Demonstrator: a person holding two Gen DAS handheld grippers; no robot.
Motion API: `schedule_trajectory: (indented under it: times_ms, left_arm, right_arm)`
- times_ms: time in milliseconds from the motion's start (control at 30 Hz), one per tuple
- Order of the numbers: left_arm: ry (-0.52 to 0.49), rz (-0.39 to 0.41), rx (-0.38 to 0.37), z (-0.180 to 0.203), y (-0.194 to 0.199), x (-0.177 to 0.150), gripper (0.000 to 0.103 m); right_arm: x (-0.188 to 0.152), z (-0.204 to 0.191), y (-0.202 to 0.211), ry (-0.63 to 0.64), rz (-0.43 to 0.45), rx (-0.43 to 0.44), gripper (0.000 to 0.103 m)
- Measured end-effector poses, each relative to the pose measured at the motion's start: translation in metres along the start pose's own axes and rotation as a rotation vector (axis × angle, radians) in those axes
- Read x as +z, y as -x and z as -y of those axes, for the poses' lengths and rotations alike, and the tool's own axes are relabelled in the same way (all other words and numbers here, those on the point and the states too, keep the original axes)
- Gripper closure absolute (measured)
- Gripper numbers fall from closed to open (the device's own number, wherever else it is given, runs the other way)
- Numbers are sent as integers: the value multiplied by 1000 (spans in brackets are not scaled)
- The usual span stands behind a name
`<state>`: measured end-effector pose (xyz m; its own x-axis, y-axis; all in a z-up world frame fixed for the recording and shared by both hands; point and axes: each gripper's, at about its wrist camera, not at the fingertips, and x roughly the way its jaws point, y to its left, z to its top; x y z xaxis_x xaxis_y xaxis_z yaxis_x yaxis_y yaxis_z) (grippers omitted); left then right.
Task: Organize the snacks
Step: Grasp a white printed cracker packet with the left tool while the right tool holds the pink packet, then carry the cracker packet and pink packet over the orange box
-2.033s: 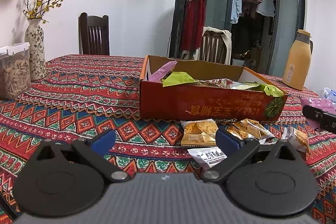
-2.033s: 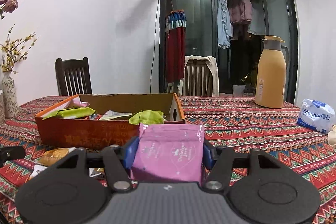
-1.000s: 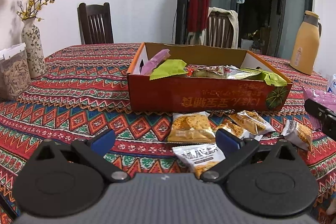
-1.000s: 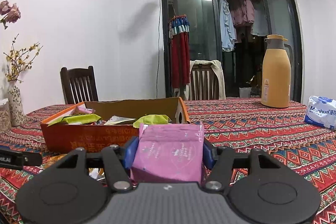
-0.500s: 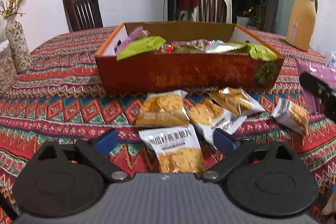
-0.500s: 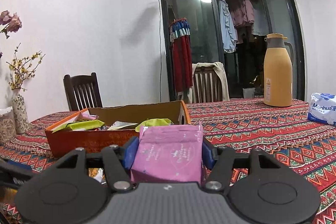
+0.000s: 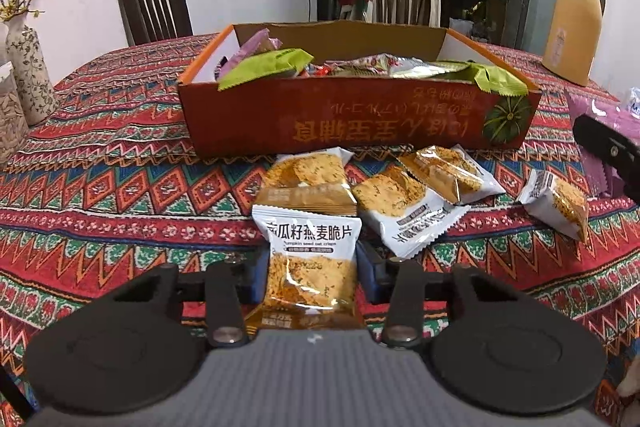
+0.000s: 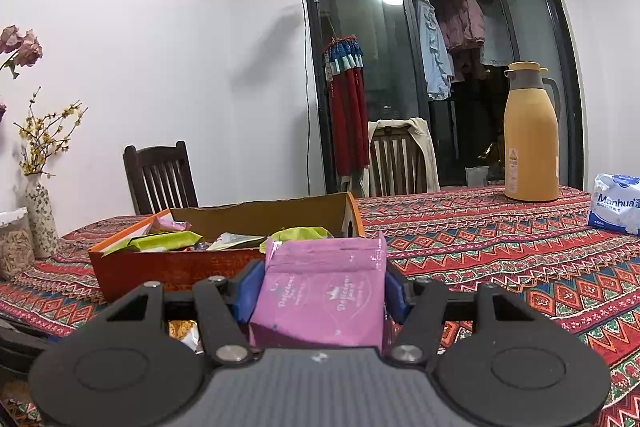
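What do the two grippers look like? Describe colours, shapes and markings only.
Both look alike. The left gripper and the right gripper each have a grey ribbed body with a small white mark at its front edge, flanked by two round black discs. Black link arms with silver pivot screws run forward to blue pads on the jaws. No cables or sleeves show.

L gripper (image 7: 312, 269) moved in over near snacks, jaws just closed from wide onto white crisp pkt (image 7: 312, 261).
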<state>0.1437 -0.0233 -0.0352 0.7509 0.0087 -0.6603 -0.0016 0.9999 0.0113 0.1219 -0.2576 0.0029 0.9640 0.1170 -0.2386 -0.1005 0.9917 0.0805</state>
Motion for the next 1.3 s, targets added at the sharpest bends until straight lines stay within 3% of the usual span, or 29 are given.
schedule_trajectory:
  times_ms: [233, 600, 933, 1300]
  left_arm:
    - [21, 45, -3, -9, 16, 5, 59]
    - [19, 177, -49, -10, 50, 32, 59]
    - [19, 310, -66, -3, 61, 85, 59]
    - [120, 395, -3, -15, 35, 146, 59]
  right_arm:
    - [1, -3, 1, 2, 0, -8, 42]
    - [5, -14, 7, 44, 26, -28, 42]
    - [46, -25, 0, 73, 103, -30, 42]
    - [98, -38, -56, 73, 146, -23, 42]
